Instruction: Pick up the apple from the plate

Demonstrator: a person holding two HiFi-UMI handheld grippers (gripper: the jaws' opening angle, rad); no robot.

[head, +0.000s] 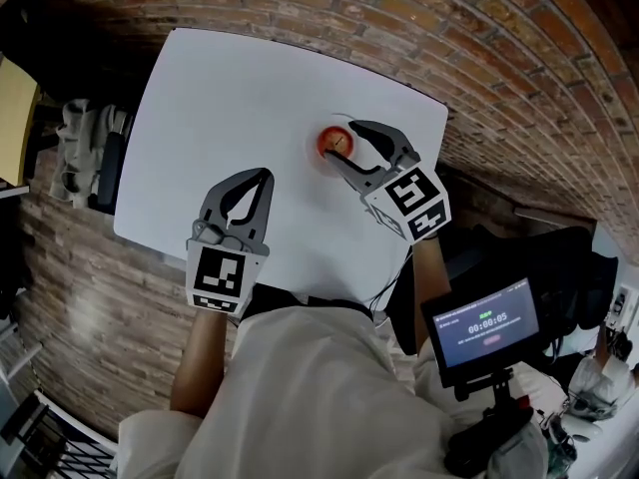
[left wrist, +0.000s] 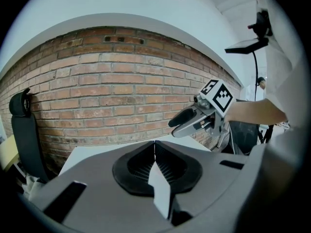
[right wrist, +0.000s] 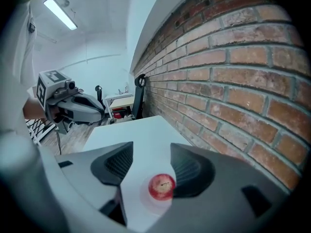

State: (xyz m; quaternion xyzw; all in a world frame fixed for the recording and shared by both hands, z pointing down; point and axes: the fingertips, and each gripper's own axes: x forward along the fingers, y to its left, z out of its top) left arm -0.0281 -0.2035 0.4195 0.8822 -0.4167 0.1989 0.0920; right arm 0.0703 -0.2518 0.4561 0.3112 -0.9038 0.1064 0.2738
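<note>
A red apple (head: 334, 141) sits on a small white plate (head: 313, 152) near the right edge of the white table (head: 250, 88). My right gripper (head: 342, 144) hovers over it, open, one jaw on each side of the apple and neither touching it. In the right gripper view the apple (right wrist: 161, 186) lies on the plate (right wrist: 151, 207) below the spread jaws of that gripper (right wrist: 151, 148). My left gripper (head: 267, 174) is shut and empty over the table's near part, its pads (left wrist: 154, 152) pressed together.
The brick wall (right wrist: 233, 81) runs close along the table's far side. A black chair (head: 108, 168) stands at the table's left. A lit screen (head: 486, 327) on a stand is at lower right. Each gripper shows in the other's view, the right one (left wrist: 187, 123) and the left one (right wrist: 77, 106).
</note>
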